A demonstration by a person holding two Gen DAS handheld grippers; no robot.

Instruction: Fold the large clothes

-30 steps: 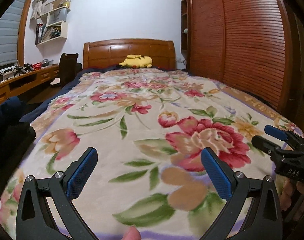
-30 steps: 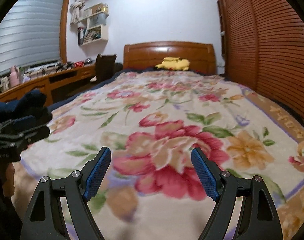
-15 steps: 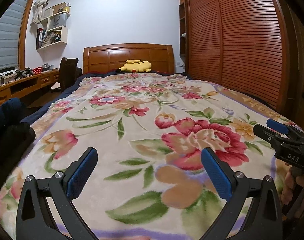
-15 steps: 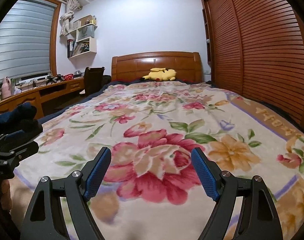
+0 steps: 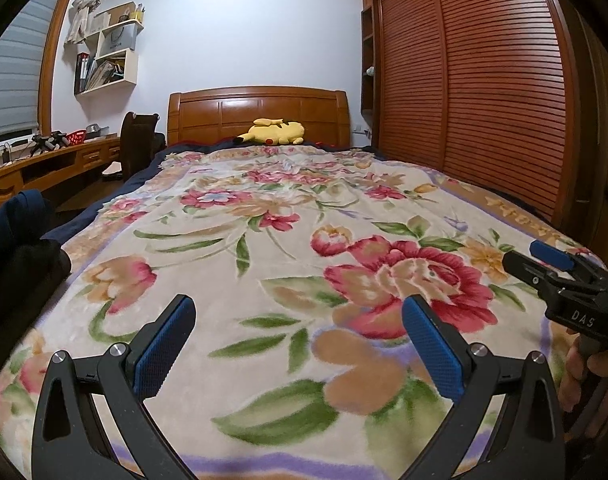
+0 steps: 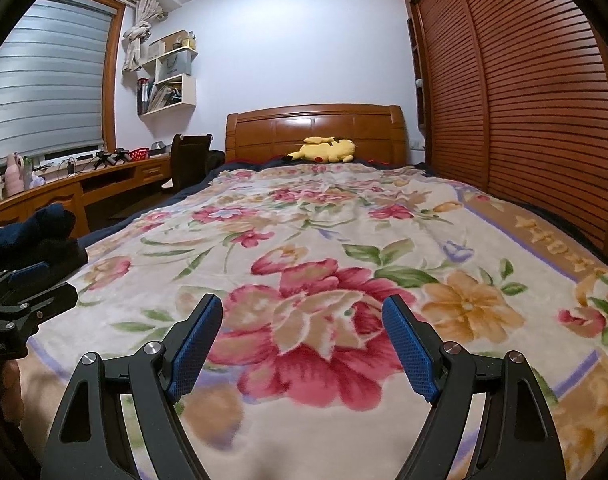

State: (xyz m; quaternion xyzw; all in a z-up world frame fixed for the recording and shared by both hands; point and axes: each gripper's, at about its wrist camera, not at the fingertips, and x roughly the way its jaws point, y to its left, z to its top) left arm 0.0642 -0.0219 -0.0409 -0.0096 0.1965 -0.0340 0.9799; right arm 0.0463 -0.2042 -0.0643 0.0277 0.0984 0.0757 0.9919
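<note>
A floral blanket [image 5: 271, 240] [image 6: 344, 248] lies flat over the bed. Dark navy and black clothes [image 5: 19, 240] [image 6: 35, 232] sit piled at the bed's left edge. My left gripper [image 5: 297, 312] hovers open above the near end of the blanket, nothing between its blue pads. My right gripper [image 6: 301, 312] is open too, above a big red flower, and shows in the left wrist view at the right edge [image 5: 538, 254]. In the right wrist view the left gripper [image 6: 43, 280] shows at the left edge, beside the dark pile.
A yellow plush toy [image 5: 273, 133] [image 6: 324, 150] rests by the wooden headboard [image 5: 259, 114]. A slatted wardrobe [image 5: 484, 88] runs along the right side. A desk [image 6: 63, 192] and a dark chair [image 6: 189, 160] stand left of the bed, wall shelves [image 6: 169, 76] above.
Both views have tilted upward, so more wall and ceiling show and the bed sits lower in frame. Both grippers stay open above the blanket's near end.
</note>
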